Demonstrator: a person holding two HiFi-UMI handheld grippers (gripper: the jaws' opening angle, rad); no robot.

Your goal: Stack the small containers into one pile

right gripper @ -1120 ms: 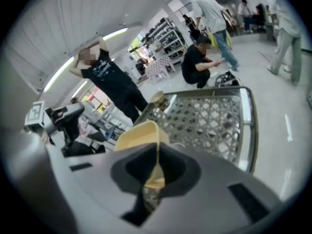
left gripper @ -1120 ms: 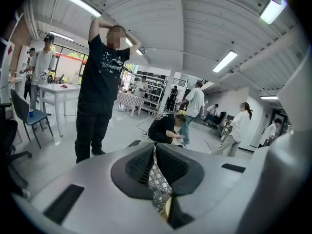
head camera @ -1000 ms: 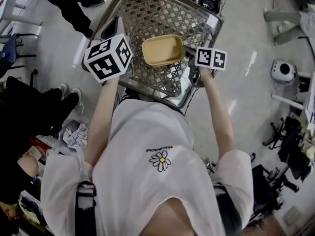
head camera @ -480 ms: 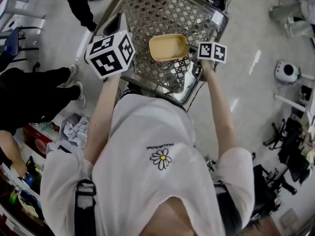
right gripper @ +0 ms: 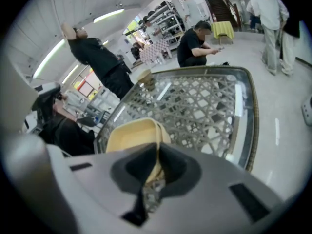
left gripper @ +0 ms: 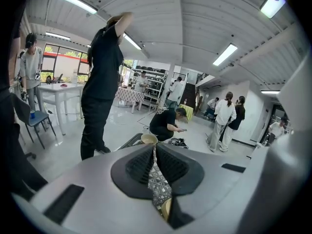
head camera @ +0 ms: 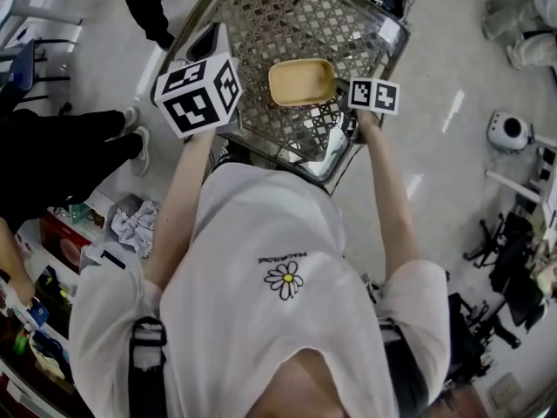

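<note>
Right now, right gripper (right gripper: 155, 155) pinched shut on the rim of a tan rectangular container (head camera: 301, 82), over the near part of the lattice-topped glass table (head camera: 278, 20), left gripper (left gripper: 152, 155) closed on nothing by the table's left edge, a second tan bowl (right gripper: 145, 77) at the far end.

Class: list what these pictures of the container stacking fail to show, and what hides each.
1. Far container: cut off by the top edge in head view, too small in the right gripper view to count pieces.
2. Right claw grip on the tan container: hidden under the right marker cube in head view.
3. Left claw: hidden beneath the left marker cube in head view.
</note>
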